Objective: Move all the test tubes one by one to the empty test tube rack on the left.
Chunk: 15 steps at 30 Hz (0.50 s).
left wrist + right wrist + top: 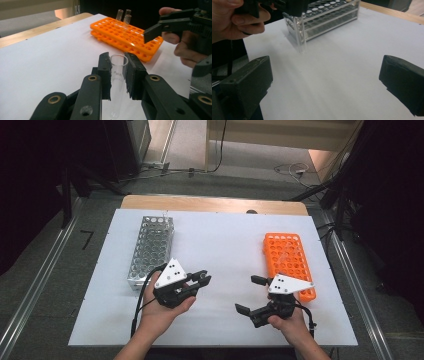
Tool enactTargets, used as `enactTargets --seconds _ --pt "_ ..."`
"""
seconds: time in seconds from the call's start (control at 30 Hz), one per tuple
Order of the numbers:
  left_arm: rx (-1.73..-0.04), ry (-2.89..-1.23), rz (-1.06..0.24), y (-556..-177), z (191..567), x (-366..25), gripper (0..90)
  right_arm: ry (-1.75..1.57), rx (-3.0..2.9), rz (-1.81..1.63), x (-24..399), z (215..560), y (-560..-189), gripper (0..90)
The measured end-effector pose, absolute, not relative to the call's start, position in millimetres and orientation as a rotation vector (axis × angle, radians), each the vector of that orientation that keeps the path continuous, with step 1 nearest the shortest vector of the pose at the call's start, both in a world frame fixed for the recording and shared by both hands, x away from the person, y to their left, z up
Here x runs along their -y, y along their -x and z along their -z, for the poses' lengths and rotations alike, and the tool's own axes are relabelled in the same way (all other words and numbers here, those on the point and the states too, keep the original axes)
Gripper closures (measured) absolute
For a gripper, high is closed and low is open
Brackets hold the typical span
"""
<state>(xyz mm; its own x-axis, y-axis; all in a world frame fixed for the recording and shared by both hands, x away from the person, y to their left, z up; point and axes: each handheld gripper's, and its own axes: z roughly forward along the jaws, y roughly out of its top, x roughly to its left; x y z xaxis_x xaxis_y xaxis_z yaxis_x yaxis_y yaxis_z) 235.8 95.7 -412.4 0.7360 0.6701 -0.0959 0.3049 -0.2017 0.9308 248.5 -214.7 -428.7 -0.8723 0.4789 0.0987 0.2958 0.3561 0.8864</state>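
Left gripper view, left gripper clamping clear tube, right gripper jaws apart, seemingly empty.

The high view looks forward and down over the whole desk; each gripper view sits low and close, facing across it toward the other hand; all share the white desk.

we see a clear glass tube, an orange rack, a silver metal rack, black jaws, a white sheet.
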Motion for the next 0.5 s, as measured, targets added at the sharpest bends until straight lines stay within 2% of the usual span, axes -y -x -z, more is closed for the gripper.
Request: enactTargets --seconds 0.5 --pt "-0.834 -1.754 -0.477 -261 395 -128 75.0 -0.821 -2.361 -1.464 267 435 -250 0.0"
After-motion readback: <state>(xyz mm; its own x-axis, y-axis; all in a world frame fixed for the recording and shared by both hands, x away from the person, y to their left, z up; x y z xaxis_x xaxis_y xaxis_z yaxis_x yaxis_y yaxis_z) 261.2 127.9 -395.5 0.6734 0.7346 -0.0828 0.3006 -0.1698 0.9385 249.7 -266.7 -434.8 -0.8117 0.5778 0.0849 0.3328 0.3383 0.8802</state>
